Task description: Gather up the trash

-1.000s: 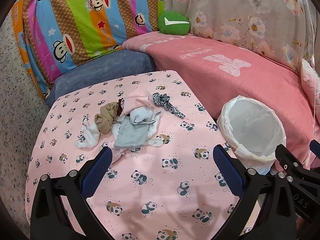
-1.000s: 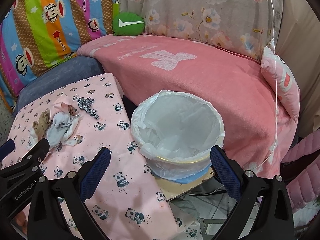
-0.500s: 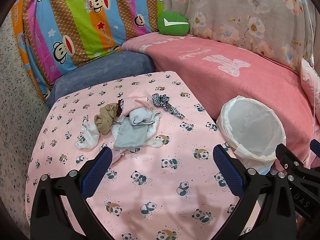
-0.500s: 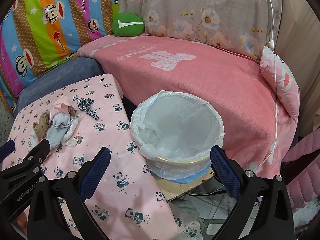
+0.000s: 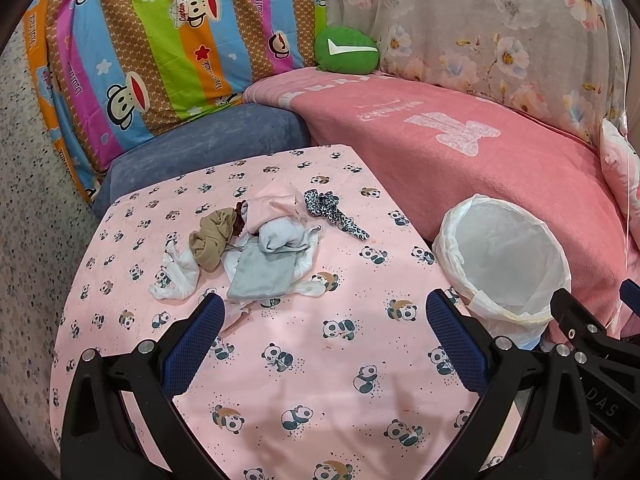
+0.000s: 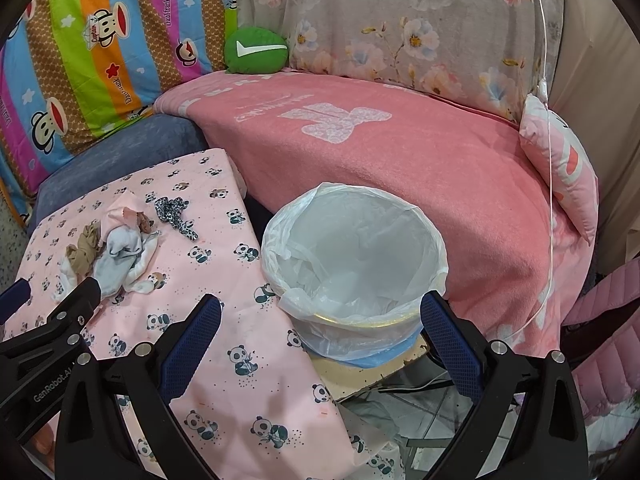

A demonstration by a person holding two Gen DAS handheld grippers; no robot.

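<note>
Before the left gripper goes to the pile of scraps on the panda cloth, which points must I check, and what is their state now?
1. Left gripper open and empty: ok.
2. Right gripper open and empty: ok.
3. Trash pile lies ahead of the left gripper, untouched, with bare panda cloth between: ok.
4. Lined bin stands upright beside the table, mouth open, and looks empty: ok.
5. Leopard-print piece lies apart from the pile, so one grasp will likely not take everything: not ok.
6. Whether the pile's pieces are tangled together: cannot tell.
</note>
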